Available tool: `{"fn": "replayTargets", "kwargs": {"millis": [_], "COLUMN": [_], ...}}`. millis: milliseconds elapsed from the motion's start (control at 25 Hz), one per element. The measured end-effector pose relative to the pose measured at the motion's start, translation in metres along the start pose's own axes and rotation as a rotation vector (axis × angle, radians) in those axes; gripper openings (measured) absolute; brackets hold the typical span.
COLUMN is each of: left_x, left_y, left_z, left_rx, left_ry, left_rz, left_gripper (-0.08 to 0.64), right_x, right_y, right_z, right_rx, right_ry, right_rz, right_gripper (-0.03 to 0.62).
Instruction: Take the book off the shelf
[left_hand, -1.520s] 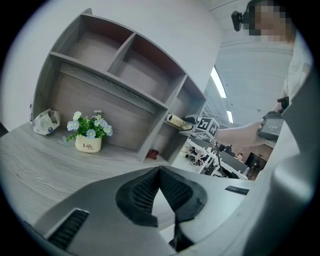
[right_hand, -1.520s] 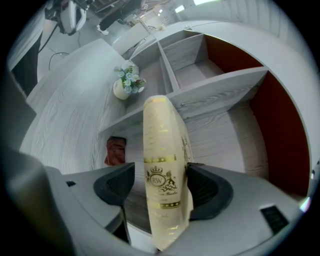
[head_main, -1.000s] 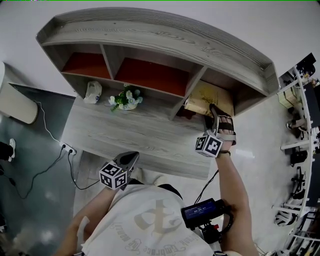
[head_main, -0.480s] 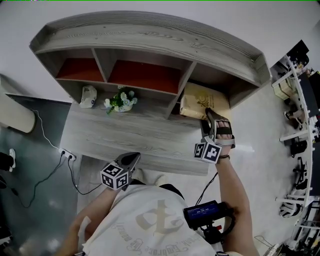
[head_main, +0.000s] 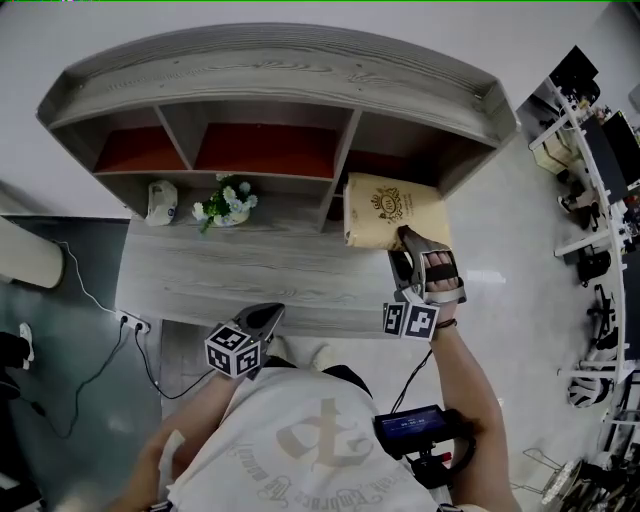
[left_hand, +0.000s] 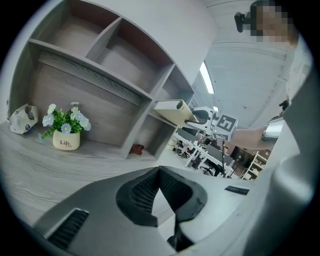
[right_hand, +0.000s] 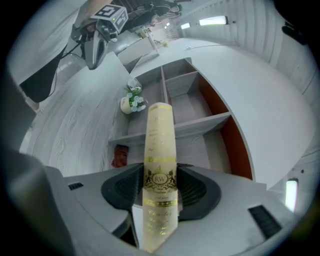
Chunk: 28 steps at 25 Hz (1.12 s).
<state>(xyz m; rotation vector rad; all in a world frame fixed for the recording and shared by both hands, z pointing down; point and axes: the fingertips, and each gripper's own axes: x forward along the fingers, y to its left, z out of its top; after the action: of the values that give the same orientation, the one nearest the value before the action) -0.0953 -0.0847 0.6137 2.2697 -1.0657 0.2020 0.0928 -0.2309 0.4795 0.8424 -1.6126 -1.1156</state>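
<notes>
cream book with gold print (head_main: 388, 208) | clamped at one edge between right gripper (head_main: 403, 243) jaws, just outside grey wooden shelf's (head_main: 300, 75) right compartment | left gripper (head_main: 262, 318) jaws together, empty | risk: narrow edge grip, book may sag, slip or clip the divider

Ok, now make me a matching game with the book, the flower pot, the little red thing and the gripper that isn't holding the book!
Things:
1. book
2. flower pot
3. left gripper
4. small red thing

Where or how:
A. stands on the wooden desk
B. lies in the bottom right compartment of the shelf
C. clamped between the jaws of the right gripper
D. jaws together, nothing between them

Pairs: 1-C, 2-A, 3-D, 4-B
</notes>
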Motion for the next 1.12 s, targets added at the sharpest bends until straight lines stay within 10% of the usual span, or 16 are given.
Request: {"fn": "replayTargets", "kwargs": {"millis": [1120], "left_x": [0.022], "left_y": [0.006], "left_z": [0.0], "left_rx": [0.011], "left_ry": [0.027], "left_rz": [-0.003], "left_gripper": [0.006], "right_x": [-0.013], "right_y": [0.125], "right_z": [0.002], "right_rx": [0.018], "right_ry": [-0.041], "right_rz": [0.223], "right_gripper": [0.206]}}
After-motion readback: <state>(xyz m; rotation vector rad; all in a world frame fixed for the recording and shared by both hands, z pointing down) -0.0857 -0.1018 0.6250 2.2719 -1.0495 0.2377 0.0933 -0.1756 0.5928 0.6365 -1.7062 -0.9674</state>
